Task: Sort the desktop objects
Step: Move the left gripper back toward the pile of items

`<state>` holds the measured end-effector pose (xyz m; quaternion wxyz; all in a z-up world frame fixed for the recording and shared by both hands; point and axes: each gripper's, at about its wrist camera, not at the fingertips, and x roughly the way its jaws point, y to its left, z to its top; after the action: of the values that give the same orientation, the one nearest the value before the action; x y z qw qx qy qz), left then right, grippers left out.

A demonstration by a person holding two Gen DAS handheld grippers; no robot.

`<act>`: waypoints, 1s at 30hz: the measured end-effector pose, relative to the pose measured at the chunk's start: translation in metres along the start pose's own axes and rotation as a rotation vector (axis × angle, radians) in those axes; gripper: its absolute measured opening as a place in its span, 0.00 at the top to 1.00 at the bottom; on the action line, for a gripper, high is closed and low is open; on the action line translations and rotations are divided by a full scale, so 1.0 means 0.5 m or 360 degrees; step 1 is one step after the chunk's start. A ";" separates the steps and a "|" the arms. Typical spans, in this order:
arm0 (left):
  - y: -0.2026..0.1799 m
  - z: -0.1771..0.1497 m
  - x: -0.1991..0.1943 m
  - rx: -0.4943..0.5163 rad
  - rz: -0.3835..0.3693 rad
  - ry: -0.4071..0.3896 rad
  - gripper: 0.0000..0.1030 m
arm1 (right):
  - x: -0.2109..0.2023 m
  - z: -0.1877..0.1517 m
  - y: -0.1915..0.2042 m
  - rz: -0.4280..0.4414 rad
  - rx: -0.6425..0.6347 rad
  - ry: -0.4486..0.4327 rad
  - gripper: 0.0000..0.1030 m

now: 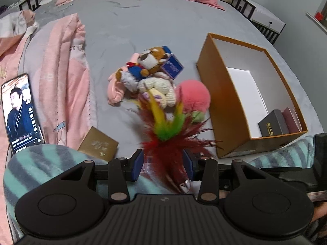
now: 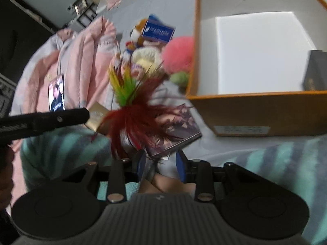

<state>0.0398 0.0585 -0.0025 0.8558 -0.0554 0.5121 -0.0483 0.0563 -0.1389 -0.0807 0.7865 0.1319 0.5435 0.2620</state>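
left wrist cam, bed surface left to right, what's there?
phone → pink quilt → gold box → plush toy pile → pink pom-pom → orange box

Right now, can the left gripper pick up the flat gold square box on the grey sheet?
Probably not yet: the left gripper is closed on the red, green and yellow feather toy, so its jaws are full. The gold box itself lies in the open close by.

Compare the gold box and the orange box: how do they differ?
The gold box is small, flat and closed; the orange box is large, deep and open, with white walls. The gold one lies near the phone; the orange one holds small dark boxes. Both rest on the grey bed.
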 end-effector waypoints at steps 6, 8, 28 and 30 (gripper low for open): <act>0.034 0.001 0.015 -0.0076 0.0002 0.0012 0.54 | 0.063 0.009 -0.029 -0.0054 0.0198 0.0087 0.53; 0.039 0.003 0.021 -0.0080 -0.0006 0.0024 0.54 | 0.079 0.014 -0.042 -0.0068 0.0271 0.0093 0.52; 0.044 0.033 0.084 -0.0029 -0.0071 0.0130 0.53 | 0.124 0.036 -0.026 0.0011 0.0477 -0.0057 0.90; 0.045 0.034 0.082 -0.0029 -0.0075 0.0131 0.53 | 0.120 0.041 -0.007 0.0054 0.0431 -0.0077 0.91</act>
<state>0.0748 0.0757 -0.0336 0.8320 -0.0734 0.5459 -0.0660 0.0928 -0.1069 -0.1220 0.7699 0.2522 0.5524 0.1963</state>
